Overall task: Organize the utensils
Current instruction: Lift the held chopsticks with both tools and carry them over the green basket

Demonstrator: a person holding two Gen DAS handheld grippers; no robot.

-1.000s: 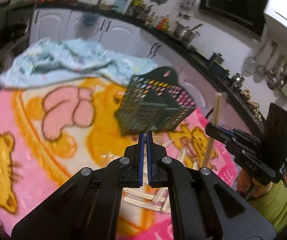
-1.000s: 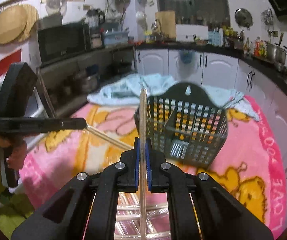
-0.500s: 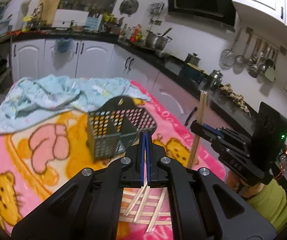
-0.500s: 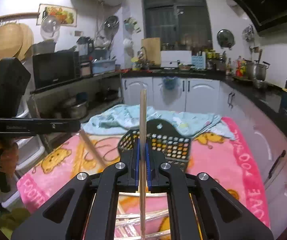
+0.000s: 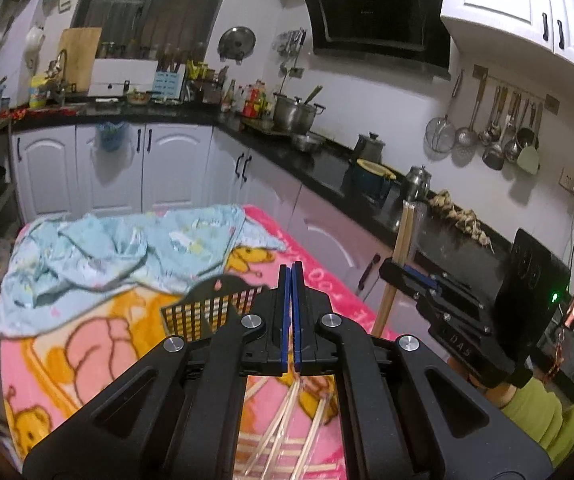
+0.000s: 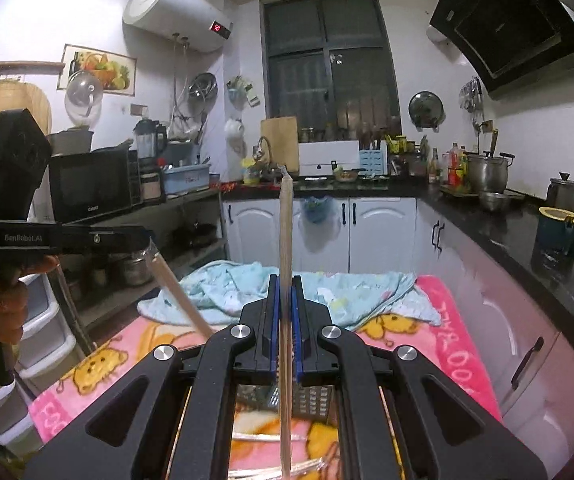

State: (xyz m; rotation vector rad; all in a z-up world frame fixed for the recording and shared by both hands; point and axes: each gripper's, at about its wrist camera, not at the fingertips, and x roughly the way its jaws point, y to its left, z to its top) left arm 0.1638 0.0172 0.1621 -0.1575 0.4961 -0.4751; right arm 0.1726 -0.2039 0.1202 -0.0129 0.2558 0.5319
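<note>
My right gripper point(image 6: 285, 280) is shut on a pair of wooden chopsticks point(image 6: 285, 232) that stands upright; the left wrist view shows that gripper point(image 5: 393, 272) and those chopsticks point(image 5: 405, 240) at the right. My left gripper point(image 5: 291, 272) is shut, and nothing shows between its pads from its own camera. In the right wrist view the left gripper point(image 6: 145, 236) is at the left, and a chopstick pair in a clear wrapper point(image 6: 183, 296) slants down from its tips. A dark perforated basket point(image 5: 207, 308) stands on the pink blanket point(image 5: 87, 344), partly hidden by my fingers. More wrapped chopsticks point(image 5: 287, 420) lie below.
A crumpled light blue cloth point(image 5: 127, 252) lies on the far end of the blanket. White cabinets and a black counter point(image 5: 327, 164) with pots run behind and along the right. A person's hand point(image 6: 7, 304) holds the left tool; stacked drawers point(image 6: 47, 340) stand at the left.
Both grippers have risen and tipped upward. The basket and blanket have sunk in both views, the basket now largely hidden behind the fingers. The upright chopsticks and the slanting wrapped pair rose with the grippers.
</note>
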